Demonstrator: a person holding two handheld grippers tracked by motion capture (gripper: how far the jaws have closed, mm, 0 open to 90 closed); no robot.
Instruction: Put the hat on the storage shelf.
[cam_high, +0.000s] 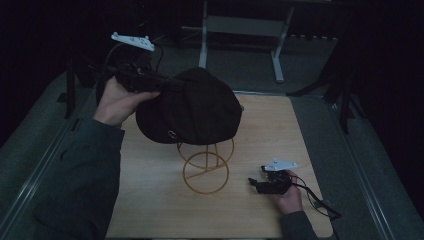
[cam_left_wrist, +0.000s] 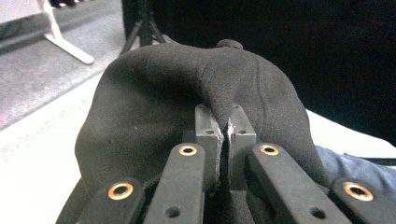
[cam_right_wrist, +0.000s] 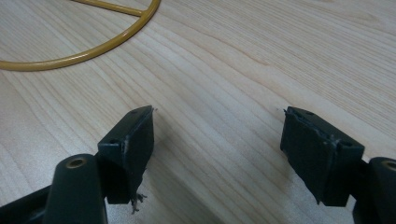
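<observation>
A black cap (cam_high: 192, 107) sits over the top of a gold wire stand (cam_high: 205, 172) in the middle of the wooden table. My left gripper (cam_high: 167, 85) holds the cap's left side, raised above the table. In the left gripper view, the jaws are shut on a pinched fold of the cap (cam_left_wrist: 187, 102), with the fabric squeezed between the fingertips of the left gripper (cam_left_wrist: 226, 128). My right gripper (cam_high: 255, 181) rests low on the table to the right of the stand's base. In the right gripper view, my right gripper (cam_right_wrist: 217, 135) stands open over bare wood with the stand's ring (cam_right_wrist: 88, 46) ahead.
The light wooden table (cam_high: 265, 135) has grey carpet all around it. A white desk frame (cam_high: 245, 30) stands behind it, and a dark tripod (cam_high: 345, 85) stands at the right rear. A cable (cam_high: 317, 200) trails from my right gripper towards the table's front right corner.
</observation>
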